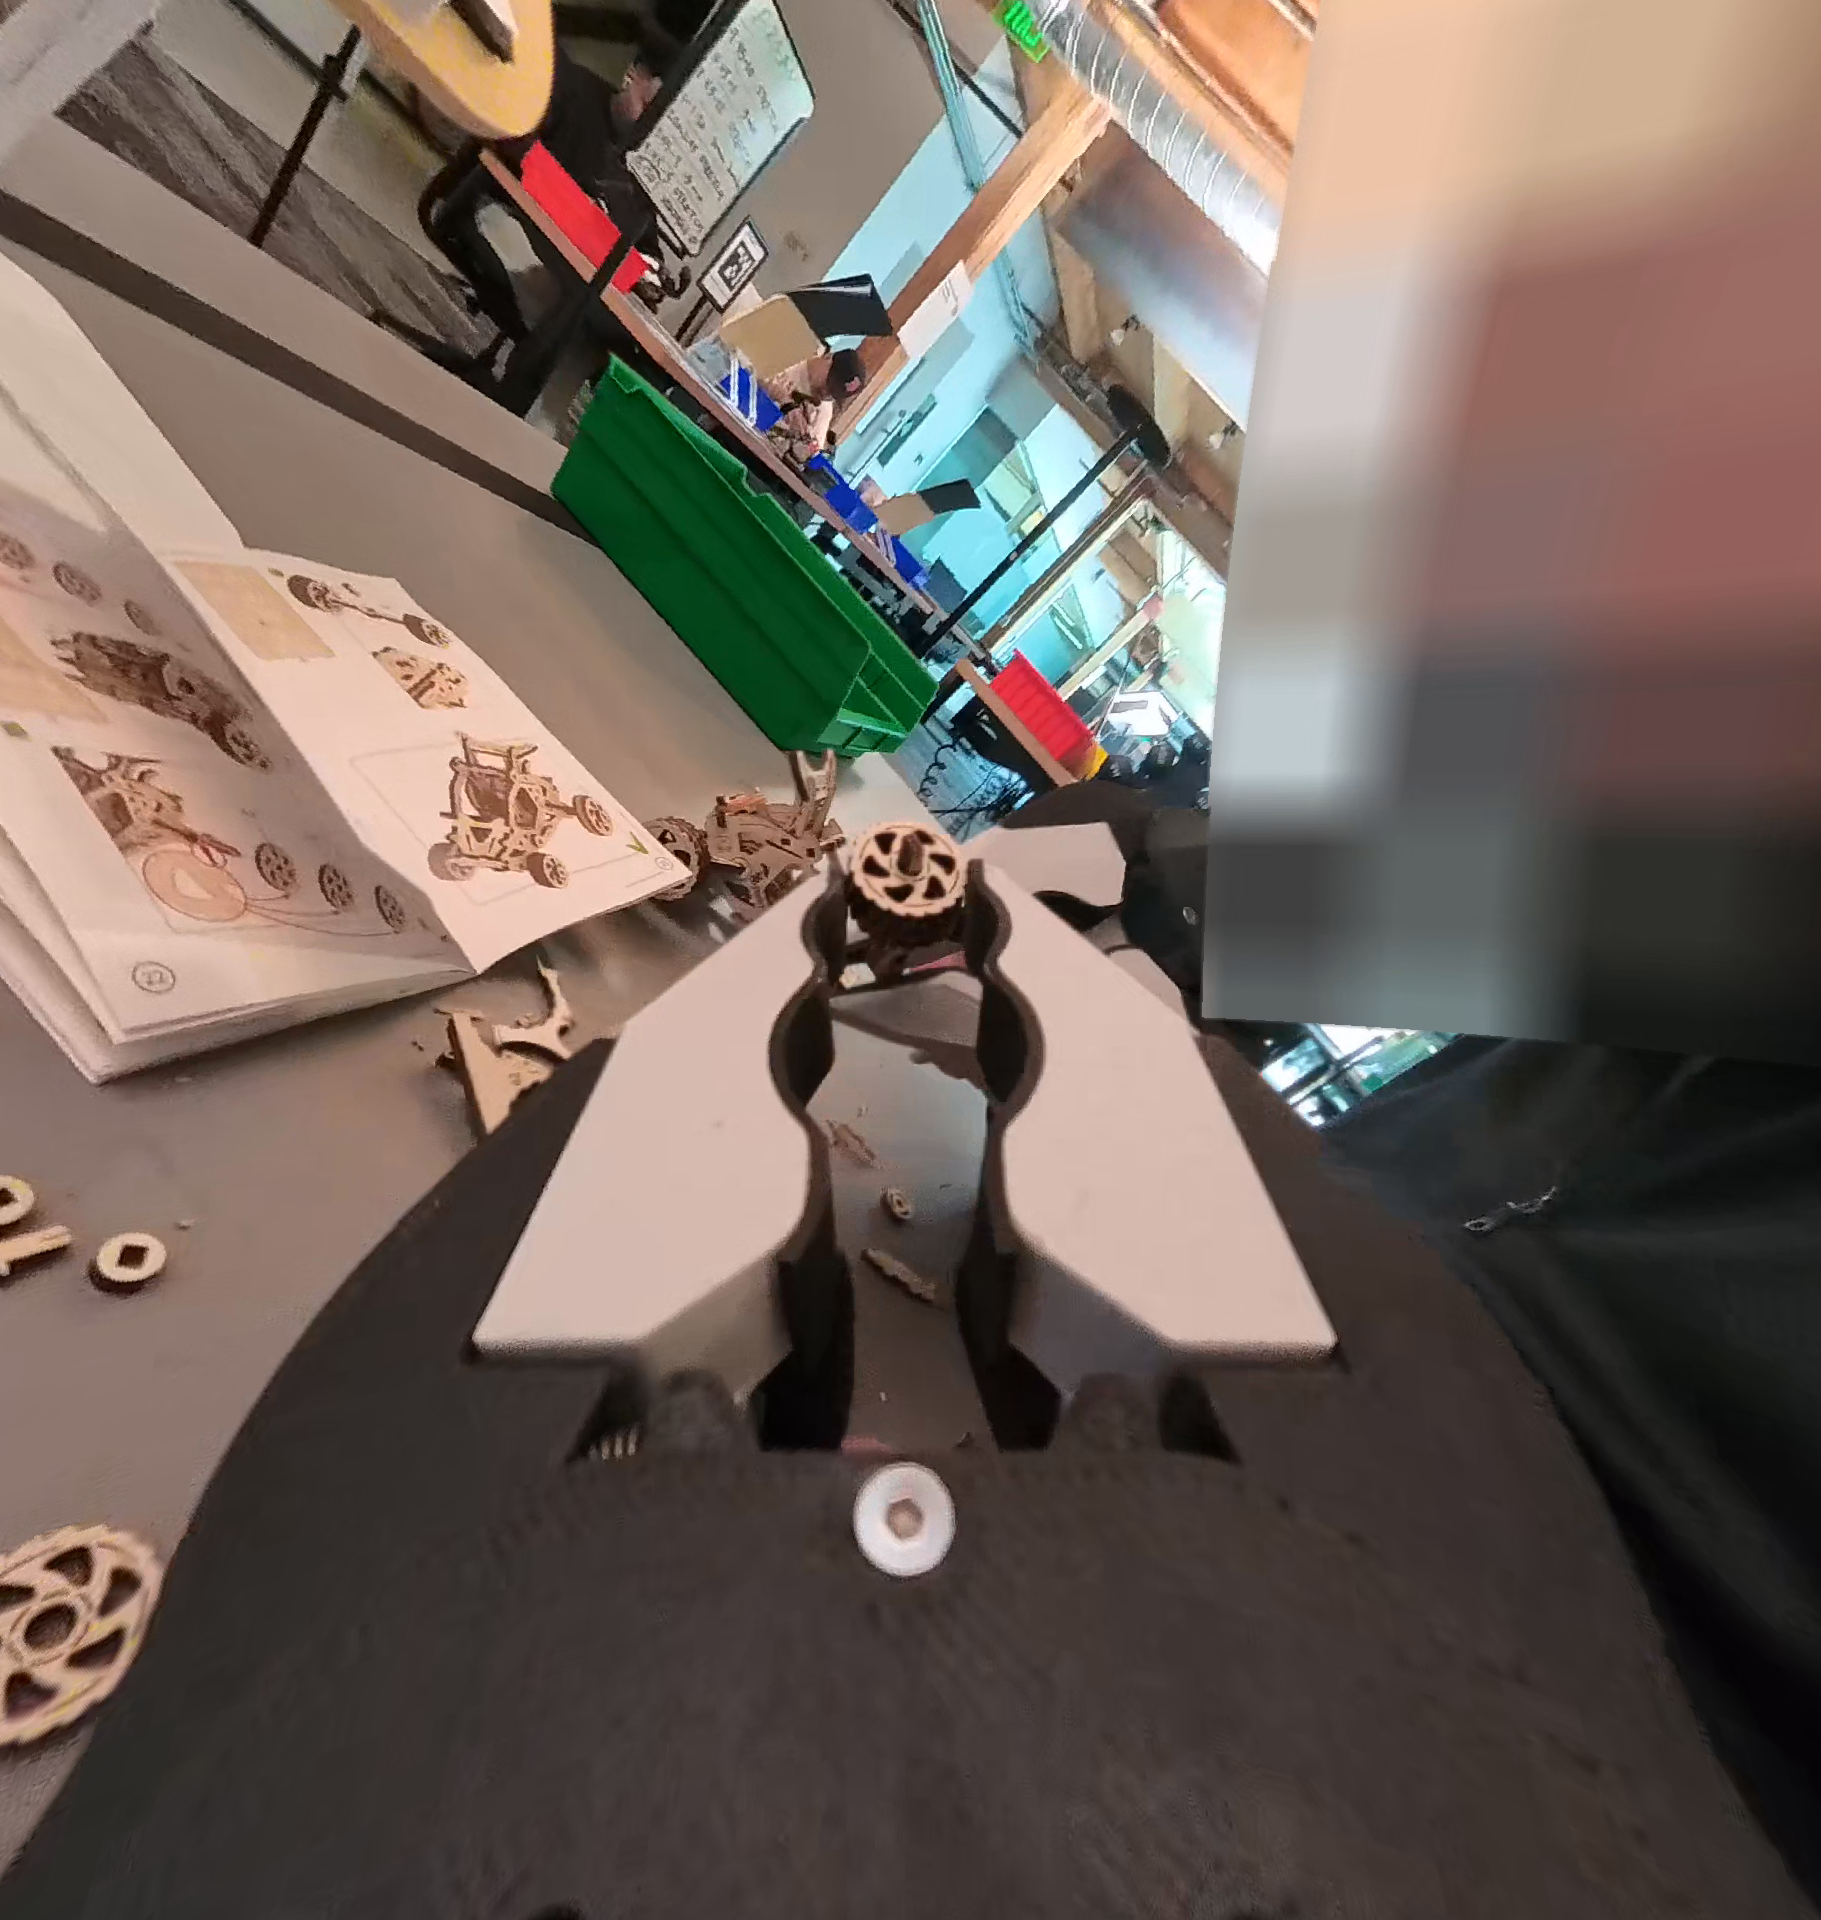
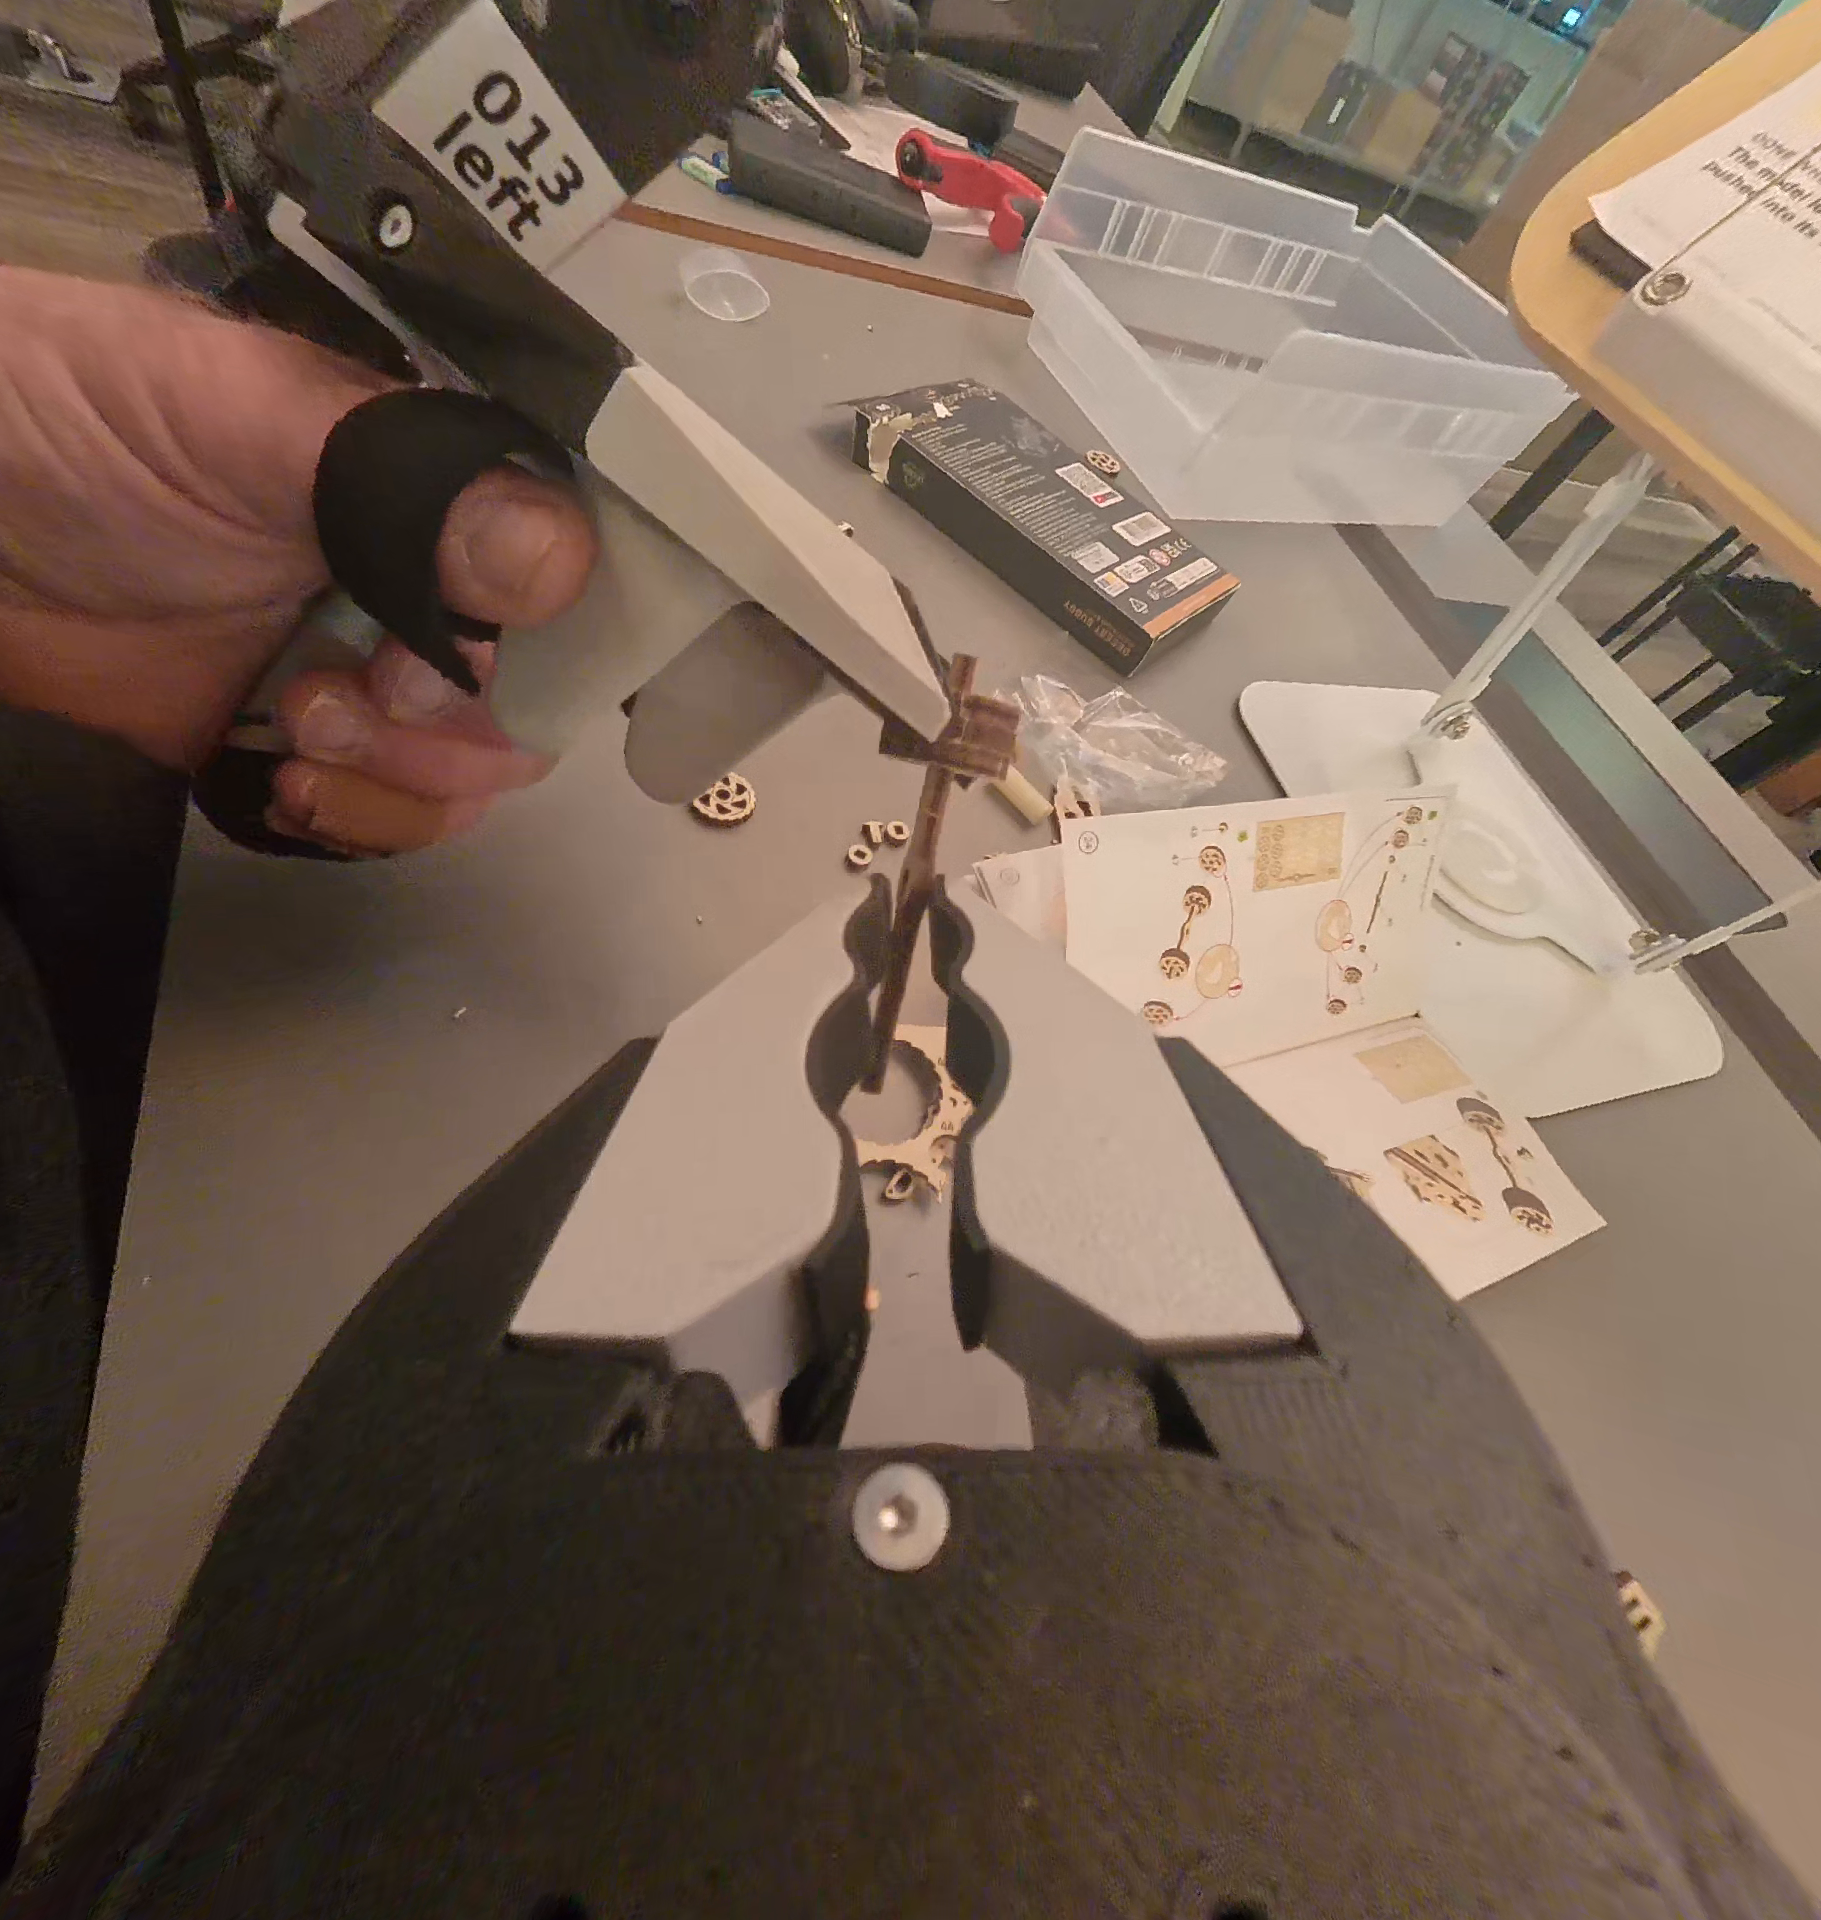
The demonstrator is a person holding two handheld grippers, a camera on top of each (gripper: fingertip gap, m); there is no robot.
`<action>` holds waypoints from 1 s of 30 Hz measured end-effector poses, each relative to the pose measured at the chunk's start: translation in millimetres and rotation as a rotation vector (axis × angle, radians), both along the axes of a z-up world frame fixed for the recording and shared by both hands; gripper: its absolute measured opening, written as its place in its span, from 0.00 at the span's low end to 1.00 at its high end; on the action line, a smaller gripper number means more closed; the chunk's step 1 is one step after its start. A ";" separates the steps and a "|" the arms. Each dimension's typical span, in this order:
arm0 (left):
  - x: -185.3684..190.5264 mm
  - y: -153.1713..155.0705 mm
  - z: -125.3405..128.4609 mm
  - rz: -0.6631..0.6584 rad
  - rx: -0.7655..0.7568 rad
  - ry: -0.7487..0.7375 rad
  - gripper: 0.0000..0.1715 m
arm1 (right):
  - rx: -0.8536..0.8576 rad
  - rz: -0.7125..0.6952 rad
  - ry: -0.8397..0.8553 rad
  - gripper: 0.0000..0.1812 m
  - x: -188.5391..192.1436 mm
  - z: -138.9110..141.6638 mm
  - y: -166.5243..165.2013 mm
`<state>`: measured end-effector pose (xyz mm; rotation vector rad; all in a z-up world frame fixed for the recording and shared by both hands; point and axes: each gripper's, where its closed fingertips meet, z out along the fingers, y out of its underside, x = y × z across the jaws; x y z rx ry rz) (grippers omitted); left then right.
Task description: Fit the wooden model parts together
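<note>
My left gripper is shut on a small wooden wheel at its fingertips. In the right wrist view a hand holds that left gripper, which reaches in from the upper left with the wheel. My right gripper is shut on a thin dark wooden axle that stands nearly upright. The axle's top end meets the wheel. A half-built wooden buggy lies on the grey table behind the left fingertips.
An open instruction booklet lies nearby. Loose wooden pieces are scattered about, and a cut-out sheet piece lies under my right fingers. A green bin, black box, clear plastic tray, plastic bag and white stand base share the table. Both grippers' tips are roughly 20 centimeters from the half-built wooden buggy.
</note>
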<state>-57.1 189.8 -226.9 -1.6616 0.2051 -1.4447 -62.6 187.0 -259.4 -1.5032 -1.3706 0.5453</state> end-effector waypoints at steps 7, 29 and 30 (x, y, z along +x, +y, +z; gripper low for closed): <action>0.7 -1.9 -3.1 -0.019 -0.020 -0.009 0.11 | -0.098 0.016 0.039 0.00 1.6 -1.3 0.1; -144.5 10.2 -96.1 0.138 -0.006 1.127 0.11 | -0.194 0.046 0.039 0.00 2.8 -19.7 0.2; -148.1 10.8 -103.3 0.125 -0.033 1.149 0.11 | -0.195 0.047 0.034 0.00 2.5 -21.2 0.2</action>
